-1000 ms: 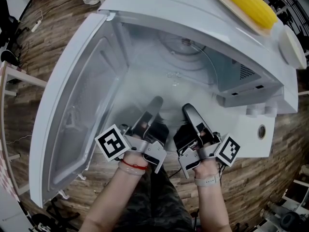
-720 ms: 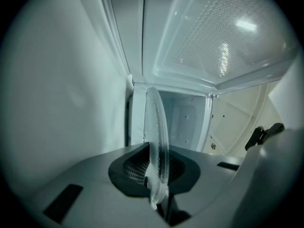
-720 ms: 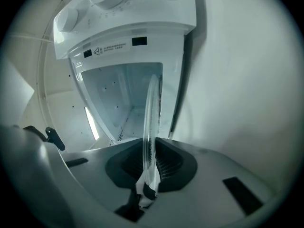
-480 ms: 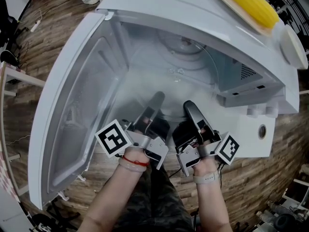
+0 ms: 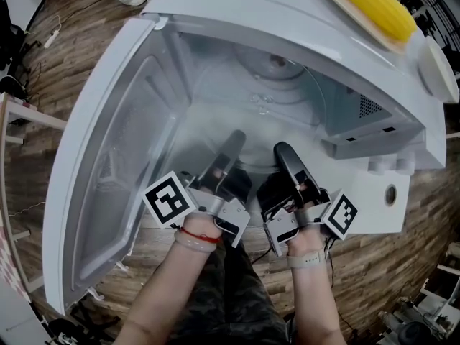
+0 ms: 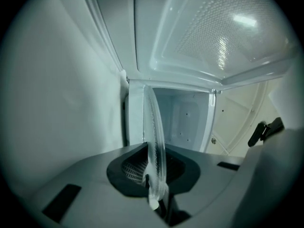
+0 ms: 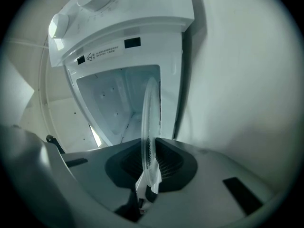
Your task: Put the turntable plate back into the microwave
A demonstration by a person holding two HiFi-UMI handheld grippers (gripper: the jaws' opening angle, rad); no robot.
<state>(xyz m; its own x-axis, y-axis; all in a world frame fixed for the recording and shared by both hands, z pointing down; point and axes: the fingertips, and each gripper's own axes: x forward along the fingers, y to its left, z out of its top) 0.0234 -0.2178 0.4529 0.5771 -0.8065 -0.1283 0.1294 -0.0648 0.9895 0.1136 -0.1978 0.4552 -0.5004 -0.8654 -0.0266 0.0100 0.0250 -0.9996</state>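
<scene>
The clear glass turntable plate [image 5: 277,85] lies nearly flat inside the open white microwave [image 5: 244,13], its far rim deep in the cavity. Both grippers hold its near edge. My left gripper [image 5: 231,144] is shut on the plate's left near rim, and my right gripper [image 5: 284,154] is shut on the right near rim. In the left gripper view the plate [image 6: 155,127] shows edge-on, pinched in the left gripper [image 6: 154,184]. The right gripper view shows the plate [image 7: 150,113] the same way in the right gripper [image 7: 148,175].
The microwave door [image 5: 118,164] hangs open to the left. On top of the microwave lie a yellow corn cob [image 5: 370,4] on a board and a white dish [image 5: 438,67]. The control panel with its knob [image 5: 390,192] sits at the right. Wooden planks surround the microwave.
Both grippers have edged slightly forward toward the cavity, carrying the plate a little deeper in. Their hold on the plate is the same.
</scene>
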